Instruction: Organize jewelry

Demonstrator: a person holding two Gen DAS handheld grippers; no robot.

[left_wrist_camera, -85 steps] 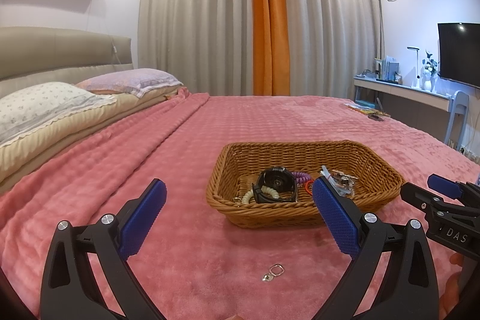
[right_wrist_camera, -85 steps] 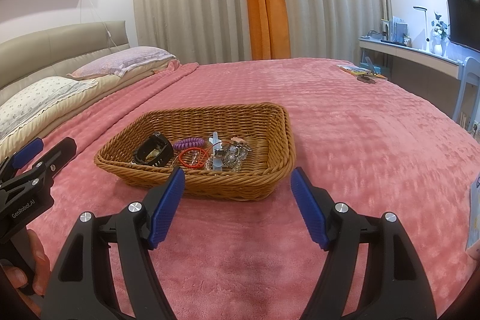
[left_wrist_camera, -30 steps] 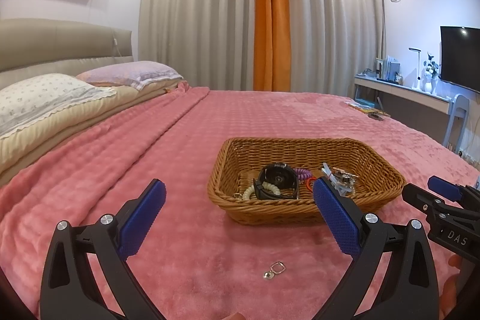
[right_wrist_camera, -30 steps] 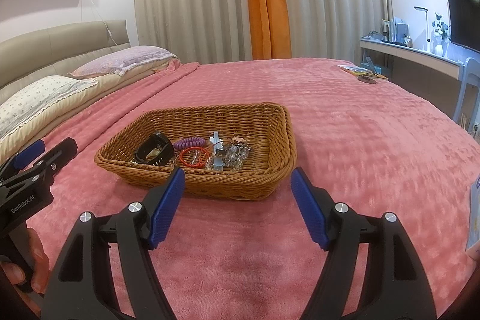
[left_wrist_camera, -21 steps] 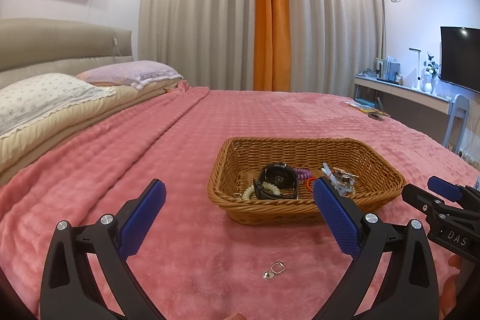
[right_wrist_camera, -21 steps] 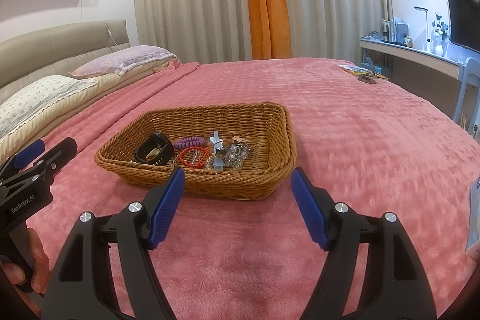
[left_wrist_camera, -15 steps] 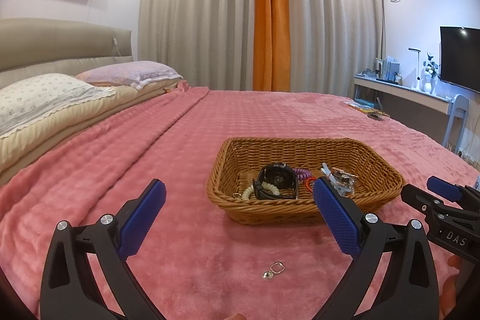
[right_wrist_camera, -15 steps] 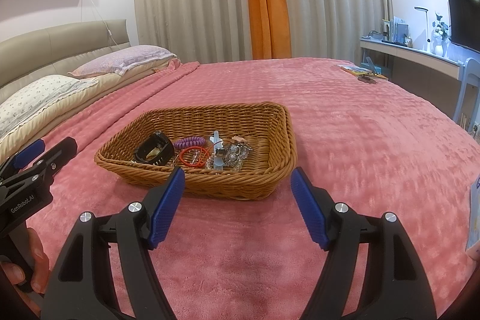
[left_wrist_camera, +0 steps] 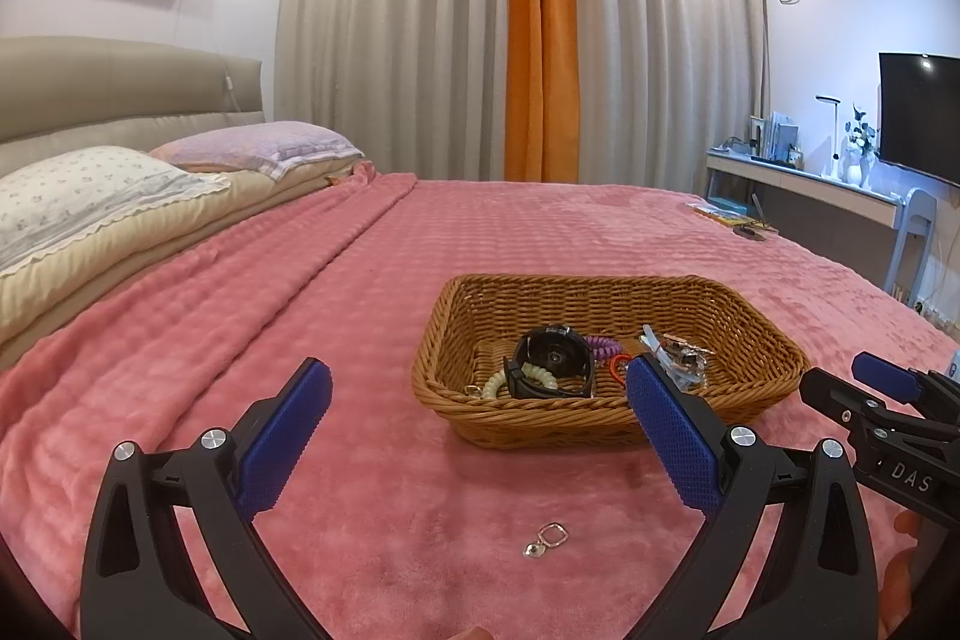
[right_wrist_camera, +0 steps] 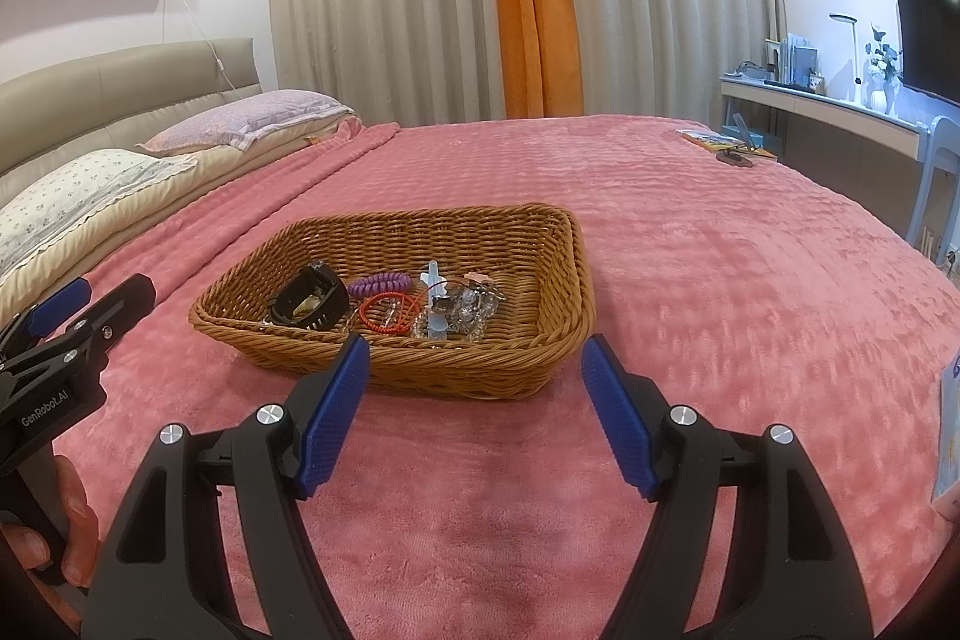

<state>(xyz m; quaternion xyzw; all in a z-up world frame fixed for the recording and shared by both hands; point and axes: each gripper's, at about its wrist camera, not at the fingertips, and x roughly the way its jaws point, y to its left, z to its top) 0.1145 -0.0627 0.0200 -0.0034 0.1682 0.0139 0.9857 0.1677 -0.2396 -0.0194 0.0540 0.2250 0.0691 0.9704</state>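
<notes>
A wicker basket (left_wrist_camera: 606, 418) (right_wrist_camera: 420, 370) rests on the pink bedspread. Inside lie a black watch (left_wrist_camera: 555, 355) (right_wrist_camera: 309, 304), a purple coil hair tie (right_wrist_camera: 379, 285), a red bead bracelet (right_wrist_camera: 389, 311), a pale beaded bracelet (left_wrist_camera: 507, 381) and clear shiny pieces (right_wrist_camera: 459, 307). On the blanket in front of the basket lies a small silver ring with a charm (left_wrist_camera: 549, 538). My left gripper (left_wrist_camera: 477, 400) is open above that ring, nothing between its blue pads. My right gripper (right_wrist_camera: 477, 370) is open and empty, just short of the basket's near rim.
Pillows (left_wrist_camera: 90, 196) and a padded headboard stand at the left. Curtains (left_wrist_camera: 540, 40) close the far wall. A desk (left_wrist_camera: 810, 184), a chair and a TV (left_wrist_camera: 918, 112) stand at the right. Small items (right_wrist_camera: 726, 145) lie on the bed's far right corner.
The left view tilted slightly early on; over the last second neither gripper nor any object has visibly moved.
</notes>
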